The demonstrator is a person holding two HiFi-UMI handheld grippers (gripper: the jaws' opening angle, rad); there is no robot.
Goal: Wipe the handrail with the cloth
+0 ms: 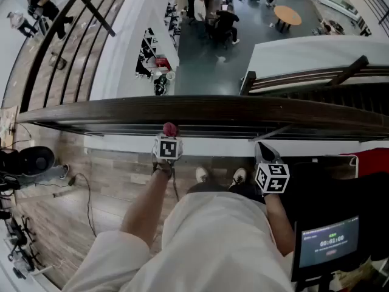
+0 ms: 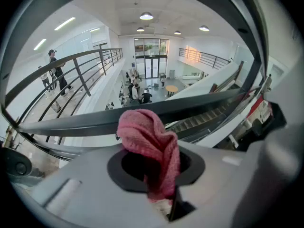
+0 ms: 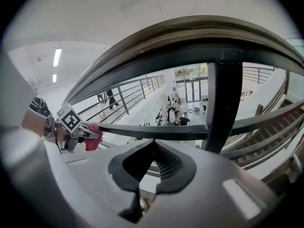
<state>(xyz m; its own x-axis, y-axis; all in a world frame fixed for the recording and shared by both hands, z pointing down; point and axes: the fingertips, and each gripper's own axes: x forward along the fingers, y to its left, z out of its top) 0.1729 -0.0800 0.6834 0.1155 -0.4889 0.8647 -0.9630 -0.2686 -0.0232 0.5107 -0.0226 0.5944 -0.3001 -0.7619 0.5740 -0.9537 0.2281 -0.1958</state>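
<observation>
A pink cloth [image 2: 152, 148] is being pinched by the left gripper [image 1: 169, 136]. Its jaws are being pressed together on the cloth's lower folds, and the bunched upper part is sticking out beyond the jaw tips. A dark wooden handrail [image 1: 200, 109] is running crosswise just ahead of that gripper. The cloth is being held right at the rail's near edge, and whether the two are touching cannot be told.

The right gripper [image 1: 265, 152] is being held to the right of the left one, well apart from it. It is also just short of the handrail, with its tips being pointed toward the rail. Its jaws are being held pressed together with nothing between them. A black post [image 3: 225, 103] is standing upright just ahead of this gripper, slightly to its right, under the handrail. Far beyond both grippers, a lower floor [image 1: 206, 59] with people [image 1: 222, 23] on it is being looked down upon.
</observation>
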